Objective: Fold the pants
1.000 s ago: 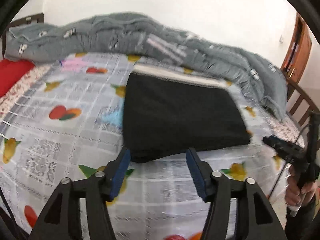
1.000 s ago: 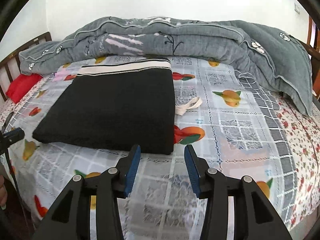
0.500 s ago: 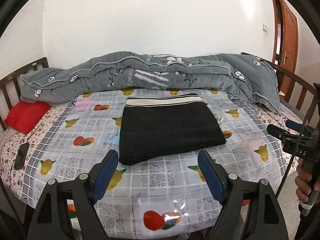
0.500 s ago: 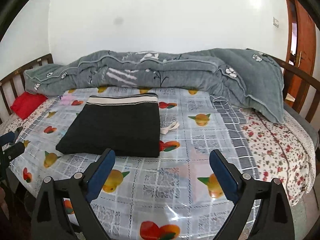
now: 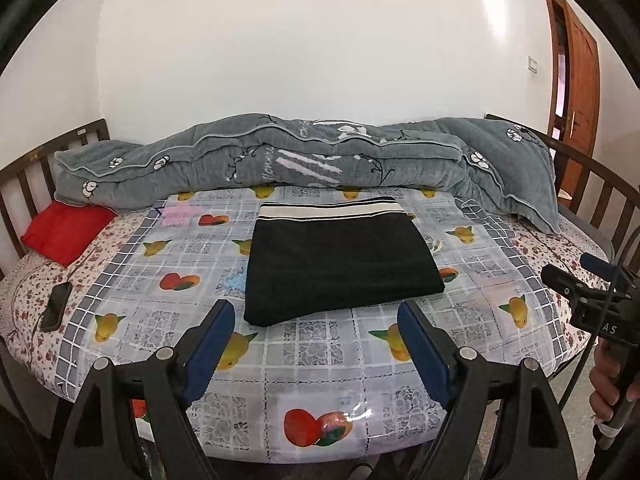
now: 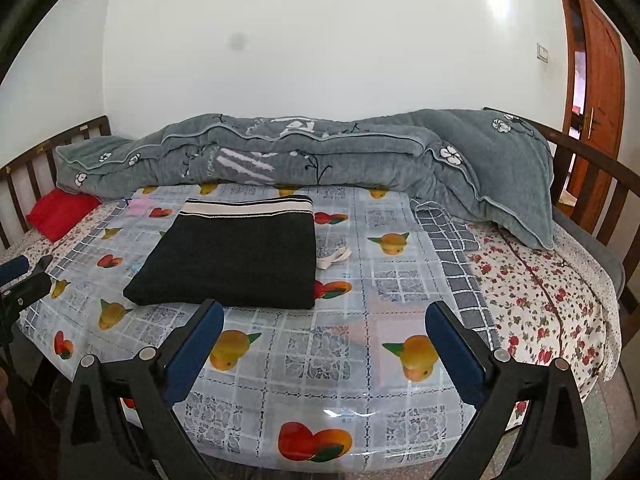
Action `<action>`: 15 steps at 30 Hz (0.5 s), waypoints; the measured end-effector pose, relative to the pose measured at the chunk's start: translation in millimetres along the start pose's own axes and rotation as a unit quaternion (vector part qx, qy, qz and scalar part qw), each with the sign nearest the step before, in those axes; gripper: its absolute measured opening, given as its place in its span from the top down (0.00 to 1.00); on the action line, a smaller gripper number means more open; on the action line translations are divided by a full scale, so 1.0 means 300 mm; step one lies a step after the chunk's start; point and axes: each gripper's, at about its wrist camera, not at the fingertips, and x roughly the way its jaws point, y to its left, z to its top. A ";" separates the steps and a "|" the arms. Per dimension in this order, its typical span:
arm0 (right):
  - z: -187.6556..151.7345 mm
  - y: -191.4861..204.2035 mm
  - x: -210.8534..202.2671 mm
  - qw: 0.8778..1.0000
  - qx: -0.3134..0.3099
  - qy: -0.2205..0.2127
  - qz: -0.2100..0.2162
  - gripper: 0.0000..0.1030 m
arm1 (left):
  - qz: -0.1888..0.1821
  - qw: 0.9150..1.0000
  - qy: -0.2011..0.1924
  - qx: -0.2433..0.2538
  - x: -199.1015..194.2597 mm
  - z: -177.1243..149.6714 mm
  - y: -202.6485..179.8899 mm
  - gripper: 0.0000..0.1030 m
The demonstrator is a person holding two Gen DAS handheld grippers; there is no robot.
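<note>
The black pants [image 5: 340, 264] lie folded into a flat rectangle on the fruit-print bed cover [image 5: 312, 364], their white-striped waistband at the far end. They also show in the right wrist view [image 6: 236, 260], with a white drawstring [image 6: 334, 258] poking out on the right side. My left gripper [image 5: 316, 318] is open and empty, held back from the near edge of the pants. My right gripper [image 6: 324, 320] is open and empty, also back from the bed. The right gripper also shows in the left wrist view [image 5: 588, 292].
A rolled grey quilt [image 5: 304, 160] runs along the far side of the bed. A red pillow [image 5: 64, 228] lies at the left by the wooden rail [image 5: 32, 168]. A phone [image 5: 56, 306] lies on the left edge. A wooden door [image 6: 596, 92] stands at the right.
Both grippers have pulled back and up from the near edge of the pants, and their jaws have opened wider. The pants have stayed folded in place.
</note>
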 end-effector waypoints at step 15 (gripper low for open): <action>-0.010 0.012 -0.015 1.000 -0.006 -0.003 -0.001 0.03 | 0.004 1.000 -0.003 -0.005 -0.012 -0.006 0.003 0.19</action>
